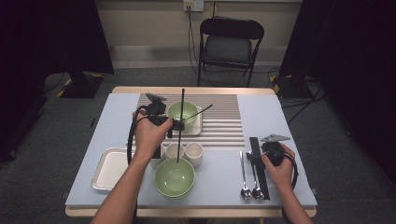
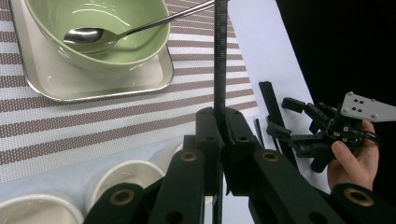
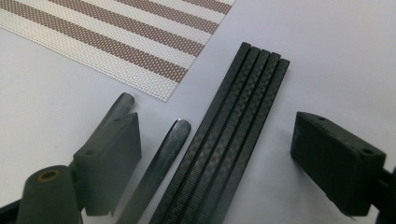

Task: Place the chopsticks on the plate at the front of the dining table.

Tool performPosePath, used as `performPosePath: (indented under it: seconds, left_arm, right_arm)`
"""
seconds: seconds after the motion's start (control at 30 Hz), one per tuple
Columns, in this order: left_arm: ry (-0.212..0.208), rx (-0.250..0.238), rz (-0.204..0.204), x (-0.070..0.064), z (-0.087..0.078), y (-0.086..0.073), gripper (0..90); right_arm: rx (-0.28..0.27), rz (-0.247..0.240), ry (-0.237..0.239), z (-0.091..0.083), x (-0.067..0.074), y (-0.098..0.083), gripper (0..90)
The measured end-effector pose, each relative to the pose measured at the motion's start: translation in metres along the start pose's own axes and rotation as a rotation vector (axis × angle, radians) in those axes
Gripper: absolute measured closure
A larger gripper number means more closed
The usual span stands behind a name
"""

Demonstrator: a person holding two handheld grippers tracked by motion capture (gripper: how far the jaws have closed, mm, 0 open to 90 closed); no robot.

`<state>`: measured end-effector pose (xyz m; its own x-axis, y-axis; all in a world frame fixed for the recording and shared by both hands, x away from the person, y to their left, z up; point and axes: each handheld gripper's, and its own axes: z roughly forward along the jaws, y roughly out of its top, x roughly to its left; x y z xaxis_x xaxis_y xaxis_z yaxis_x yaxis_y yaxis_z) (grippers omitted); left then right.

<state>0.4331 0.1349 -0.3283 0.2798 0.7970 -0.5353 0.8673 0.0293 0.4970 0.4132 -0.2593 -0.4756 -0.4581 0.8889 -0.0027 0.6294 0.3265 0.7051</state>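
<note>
Left gripper (image 2: 219, 122) is clamping one thin black chopstick (image 1: 180, 126), textured weave, standing upright over the near green bowl (image 1: 174, 176); its lower end is hiding behind the jaws. Right gripper (image 3: 212, 154) is sitting open over four more flat black chopsticks (image 3: 233, 126) lying side by side at the near right, two steel spoons (image 1: 250, 179) just left of them. Far bowl (image 2: 100, 28), glossy green, is holding a third spoon (image 2: 88, 37) on a metal tray (image 2: 93, 84). Two white cups (image 1: 184, 151), partly cut off.

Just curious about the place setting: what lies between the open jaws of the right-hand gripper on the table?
In the right gripper view, a bundle of black chopsticks and one spoon handle lie between the right gripper's open jaws.
</note>
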Motion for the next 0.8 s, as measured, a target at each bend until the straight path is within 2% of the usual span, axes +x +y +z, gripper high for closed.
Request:
performPosePath:
  seconds: [0.1, 0.17, 0.2, 0.37, 0.8]
  left_arm:
    - [-0.008, -0.003, -0.012, 0.003, -0.002, 0.0, 86.3]
    - [0.007, -0.008, -0.01, 0.005, -0.004, 0.0, 86.3]
    - [-0.003, -0.007, -0.015, 0.006, -0.004, 0.001, 86.3]
    - [-0.001, -0.015, -0.036, 0.01, -0.006, 0.002, 86.3]
    - [0.012, -0.047, -0.059, 0.024, -0.014, 0.007, 86.3]
  right_arm:
    - [-0.019, -0.007, 0.002, 0.0, 0.0, -0.002, 15.0]
    - [-0.024, 0.0, -0.001, 0.0, 0.0, -0.003, 15.0]
    - [-0.026, 0.0, -0.001, 0.0, 0.0, -0.004, 15.0]
    - [-0.028, -0.002, -0.001, 0.0, 0.0, -0.004, 15.0]
    - [-0.029, -0.004, -0.001, 0.0, 0.0, -0.004, 15.0]
